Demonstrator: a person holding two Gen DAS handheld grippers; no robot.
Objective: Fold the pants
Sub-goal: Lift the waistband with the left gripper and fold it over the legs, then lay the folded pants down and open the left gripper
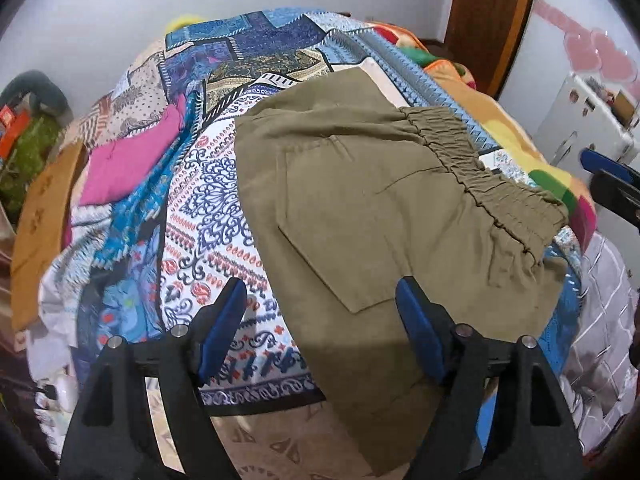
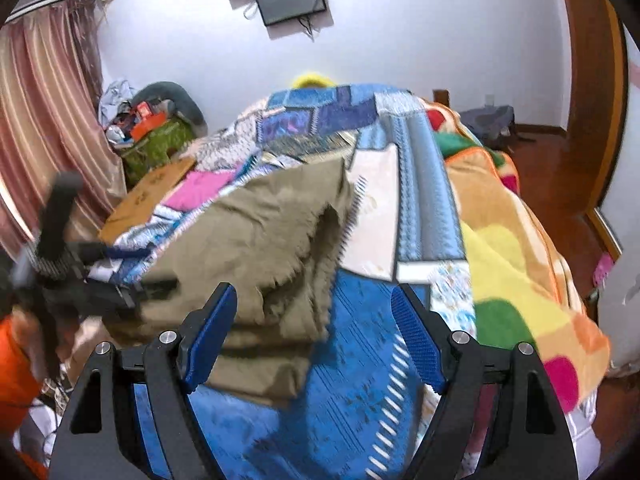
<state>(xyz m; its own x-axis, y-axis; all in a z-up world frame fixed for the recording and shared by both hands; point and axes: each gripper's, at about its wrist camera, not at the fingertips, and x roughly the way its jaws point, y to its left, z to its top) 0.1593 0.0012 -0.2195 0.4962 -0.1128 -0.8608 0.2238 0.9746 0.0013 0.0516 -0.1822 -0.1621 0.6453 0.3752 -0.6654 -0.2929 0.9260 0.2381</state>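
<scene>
While both grippers, left gripper (image 1: 322, 326) and right gripper (image 2: 314, 332), hover wide open and empty, soft, light olive pants (image 1: 372, 216) lie partly folded on a patterned bedspread (image 1: 208, 200), likely best pinched near the elastic waistband (image 1: 480, 168).

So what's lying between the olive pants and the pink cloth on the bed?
In the left wrist view, only patterned bedspread separates the pants from the pink cloth.
</scene>
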